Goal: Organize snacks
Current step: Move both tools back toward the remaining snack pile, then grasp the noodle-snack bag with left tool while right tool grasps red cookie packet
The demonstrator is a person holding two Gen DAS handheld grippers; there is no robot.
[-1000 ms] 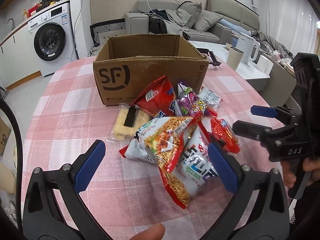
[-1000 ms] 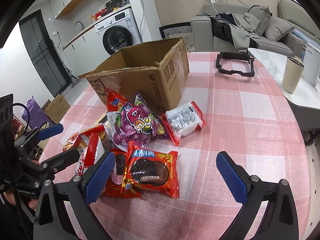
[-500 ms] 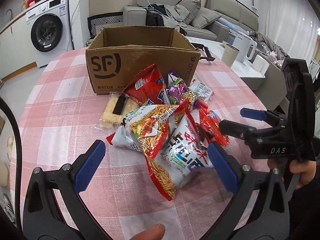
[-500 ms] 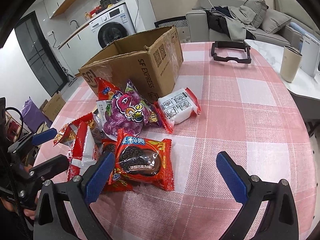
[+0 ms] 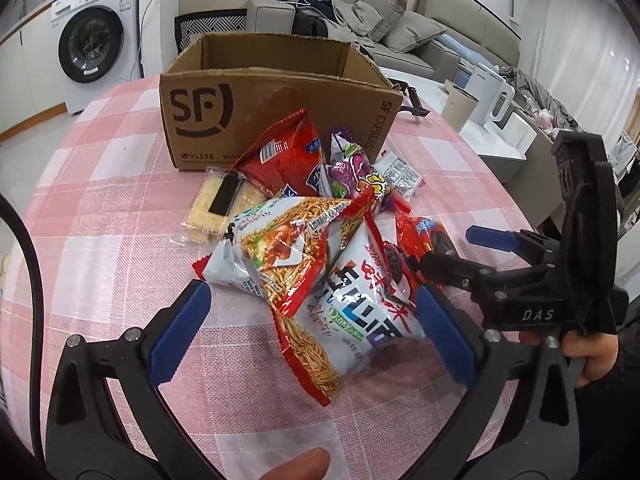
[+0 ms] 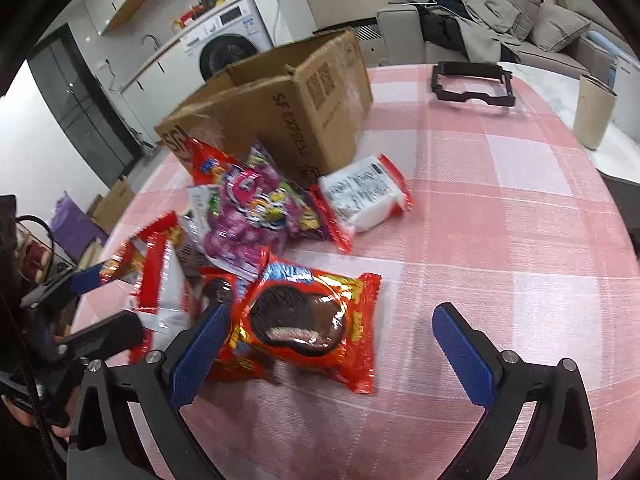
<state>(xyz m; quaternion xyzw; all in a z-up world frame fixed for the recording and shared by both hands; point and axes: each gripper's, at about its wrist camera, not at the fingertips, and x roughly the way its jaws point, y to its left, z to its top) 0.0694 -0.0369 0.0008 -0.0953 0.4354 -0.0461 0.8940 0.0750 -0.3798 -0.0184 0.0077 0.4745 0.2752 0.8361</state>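
A heap of snack packets lies on the pink checked tablecloth in front of an open cardboard box [image 5: 276, 108] [image 6: 288, 104]. My left gripper [image 5: 312, 332] is open, its blue pads straddling a white-and-red noodle-snack bag [image 5: 280, 252] and a white bag with red lettering [image 5: 360, 304]. My right gripper [image 6: 332, 344] is open too, low over a red chocolate-cookie packet [image 6: 308, 320], the left pad at its edge. Behind these lie a purple candy bag [image 6: 248, 216], a red chip bag [image 5: 288, 160], a white wafer pack [image 6: 360, 196] and a clear cracker pack [image 5: 216, 204].
A black plastic frame [image 6: 472, 84] lies on the table behind the box. A beige cup [image 6: 592, 112] and a white kettle [image 5: 488, 92] stand on a side surface to the right. A washing machine [image 5: 96, 40] and a sofa [image 5: 404, 40] are beyond the table.
Both grippers have moved forward and lower over the heap. The noodle-snack bags now sit between the left pads, and the cookie packet has come up close to the right pads.
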